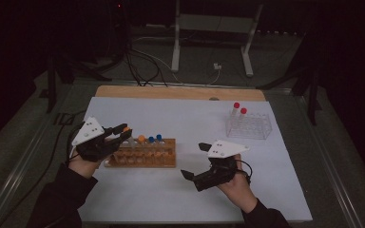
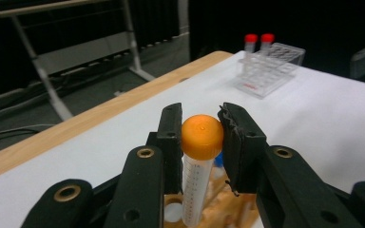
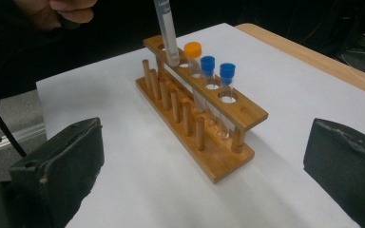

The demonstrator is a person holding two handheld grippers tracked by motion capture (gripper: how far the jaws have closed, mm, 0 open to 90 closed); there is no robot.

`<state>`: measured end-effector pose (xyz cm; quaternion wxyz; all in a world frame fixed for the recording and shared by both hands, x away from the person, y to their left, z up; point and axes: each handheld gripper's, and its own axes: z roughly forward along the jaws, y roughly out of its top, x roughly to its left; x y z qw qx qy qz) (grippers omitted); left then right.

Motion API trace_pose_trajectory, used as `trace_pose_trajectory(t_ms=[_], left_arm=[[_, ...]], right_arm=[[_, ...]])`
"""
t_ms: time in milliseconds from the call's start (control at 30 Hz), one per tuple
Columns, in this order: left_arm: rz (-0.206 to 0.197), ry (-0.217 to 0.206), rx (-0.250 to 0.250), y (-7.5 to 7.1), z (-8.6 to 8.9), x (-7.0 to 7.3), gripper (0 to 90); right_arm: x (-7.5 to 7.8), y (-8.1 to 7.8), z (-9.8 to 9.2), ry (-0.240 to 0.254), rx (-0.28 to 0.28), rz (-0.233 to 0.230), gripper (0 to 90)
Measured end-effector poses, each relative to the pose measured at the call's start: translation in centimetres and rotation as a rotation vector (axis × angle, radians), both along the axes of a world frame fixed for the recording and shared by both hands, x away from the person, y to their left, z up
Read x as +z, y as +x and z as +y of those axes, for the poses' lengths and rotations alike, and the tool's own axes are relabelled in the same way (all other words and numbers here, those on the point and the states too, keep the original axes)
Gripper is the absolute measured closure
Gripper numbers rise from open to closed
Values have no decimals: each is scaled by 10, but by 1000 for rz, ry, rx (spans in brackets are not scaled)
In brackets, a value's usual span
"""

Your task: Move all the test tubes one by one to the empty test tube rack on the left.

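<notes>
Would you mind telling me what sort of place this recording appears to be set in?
Probably a lab bench mock-up in a dim recording room: a wooden test-tube rack with capped tubes, a clear plastic rack holding red-capped tubes, and a white-covered table with cables on the floor behind.

Wooden rack point(image 1: 142, 154) sits left, clear rack point(image 1: 248, 126) far right, perhaps two tubes point(image 1: 239, 110) in it.

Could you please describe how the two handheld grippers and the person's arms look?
Both the left gripper and the right gripper have black bodies, each topped by a pale grey three-cornered plate with small dark dots. The jaws are black, with brass-coloured rivets on the linkages and rough dark pads. Black cables trail from each. The person wears dark long sleeves.
</notes>
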<state>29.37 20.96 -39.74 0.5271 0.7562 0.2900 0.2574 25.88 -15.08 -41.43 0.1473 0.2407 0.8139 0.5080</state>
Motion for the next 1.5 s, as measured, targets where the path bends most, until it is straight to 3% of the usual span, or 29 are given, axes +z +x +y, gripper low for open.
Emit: trace_pose_trajectory(t_ms=[167,367,667,867,1133,1500], left_arm=[[-32,-3,25,2,1,-4,720],[-27,-16,41,9,1,-10,720],[28,2,31,17,-3,-28,720],[52,53,35,19,-8,-39,720],[104,69,30,26,-7,-51,719],[145,74,20,30,-7,-54,717]], right_arm=[[-1,0,0,-4,5,4,0],[-1,0,0,-6,7,4,0],[-1,0,-1,-3,6,8,0],[0,2,-3,3,0,14,0],[1,2,-4,5,-3,14,0],[2,2,-5,8,-4,14,0]])
